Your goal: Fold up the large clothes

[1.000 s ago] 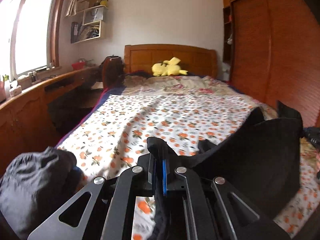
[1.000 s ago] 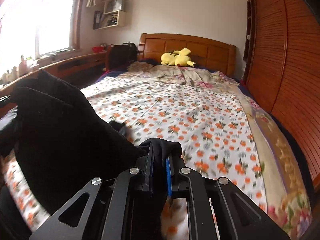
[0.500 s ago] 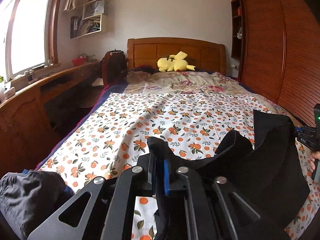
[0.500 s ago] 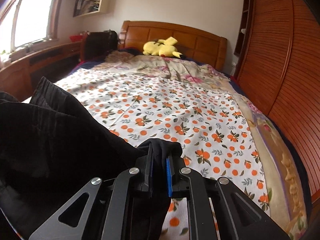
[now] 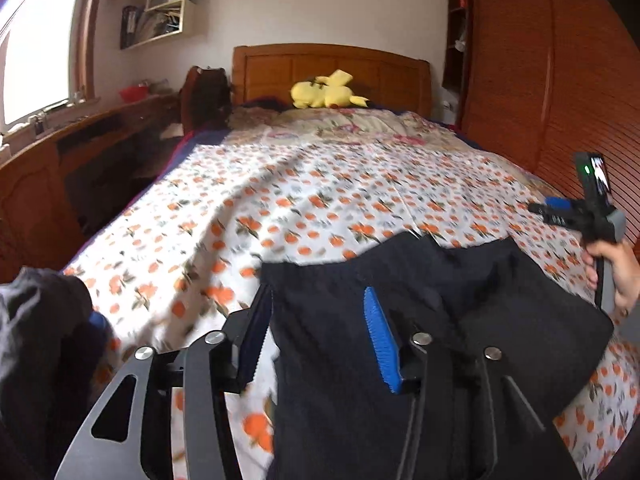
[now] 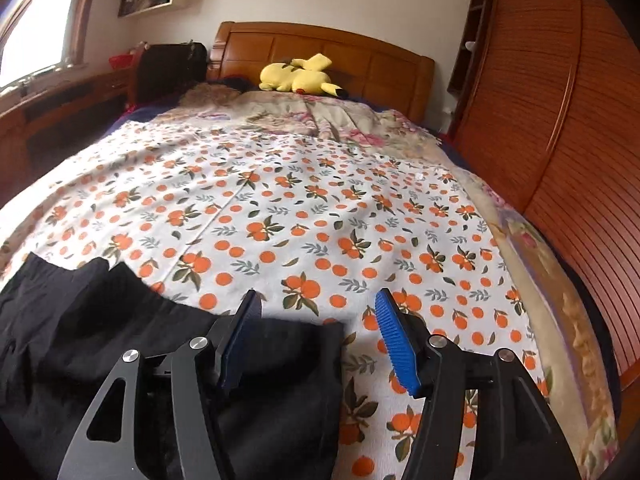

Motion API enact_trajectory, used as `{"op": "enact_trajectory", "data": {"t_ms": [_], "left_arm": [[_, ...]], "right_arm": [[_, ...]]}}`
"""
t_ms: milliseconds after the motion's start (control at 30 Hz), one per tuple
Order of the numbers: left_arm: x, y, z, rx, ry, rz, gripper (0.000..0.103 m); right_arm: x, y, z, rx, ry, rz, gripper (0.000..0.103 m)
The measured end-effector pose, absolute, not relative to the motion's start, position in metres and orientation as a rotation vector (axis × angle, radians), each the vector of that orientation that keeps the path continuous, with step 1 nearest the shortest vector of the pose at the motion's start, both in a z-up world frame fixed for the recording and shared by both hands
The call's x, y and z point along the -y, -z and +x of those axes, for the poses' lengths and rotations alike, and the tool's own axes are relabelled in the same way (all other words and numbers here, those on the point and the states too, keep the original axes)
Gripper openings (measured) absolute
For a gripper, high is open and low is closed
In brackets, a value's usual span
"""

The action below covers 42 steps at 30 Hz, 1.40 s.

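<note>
Left wrist view: the left gripper (image 5: 318,294) is opening, its jaws parted, gripping nothing; the black garment (image 5: 440,320) lies between and under the fingers on the orange-print bedspread (image 5: 320,184), dark and rumpled.

Right wrist view: the right gripper (image 6: 316,300) is also opening, empty; the black garment (image 6: 100,328) lies flat under its left finger (image 6: 240,332).

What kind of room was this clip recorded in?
A home bedroom: a bed with a wooden headboard, a yellow plush toy lying by it, and a slatted wooden wardrobe alongside.
</note>
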<state>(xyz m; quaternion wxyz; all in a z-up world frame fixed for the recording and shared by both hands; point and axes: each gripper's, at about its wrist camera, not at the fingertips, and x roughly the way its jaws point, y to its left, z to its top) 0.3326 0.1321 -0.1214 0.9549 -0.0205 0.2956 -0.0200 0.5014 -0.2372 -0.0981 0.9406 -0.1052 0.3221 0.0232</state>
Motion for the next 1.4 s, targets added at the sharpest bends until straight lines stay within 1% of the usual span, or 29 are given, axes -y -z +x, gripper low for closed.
{"op": "enact_trajectory", "data": {"t_ms": [267,333,467,533,667,767,900,1033,1267,1400], "left_arm": [[-0.096,0.140,0.290,-0.600,0.120,-0.031,0.057],[-0.089,0.143,0.280,-0.599,0.133,-0.037,0.062],[-0.080,0.147,0.264,-0.592,0.157,-0.039,0.065],[-0.076,0.149,0.258,-0.593,0.170,-0.037,0.073],[-0.071,0.152,0.249,-0.580,0.176,-0.013,0.079],[-0.071,0.158,0.244,-0.577,0.183,-0.018,0.086],[-0.070,0.169,0.243,-0.603,0.194,-0.020,0.087],[-0.070,0.173,0.240,-0.602,0.196,-0.019,0.093],[-0.070,0.177,0.238,-0.609,0.201,-0.016,0.094],[-0.073,0.180,0.235,-0.614,0.197,-0.017,0.094]], "right_arm": [[0.218,0.092,0.439,-0.660,-0.208,-0.268,0.056],[0.212,0.095,0.420,-0.669,-0.244,-0.280,0.055],[0.202,0.106,0.378,-0.697,-0.320,-0.280,0.054],[0.200,0.111,0.361,-0.711,-0.347,-0.275,0.054],[0.195,0.120,0.332,-0.727,-0.378,-0.261,0.054],[0.190,0.128,0.317,-0.742,-0.391,-0.256,0.054],[0.182,0.137,0.303,-0.761,-0.402,-0.257,0.054],[0.176,0.145,0.294,-0.779,-0.412,-0.249,0.054],[0.172,0.178,0.299,-0.857,-0.400,-0.279,0.054],[0.172,0.175,0.294,-0.851,-0.393,-0.284,0.054]]}}
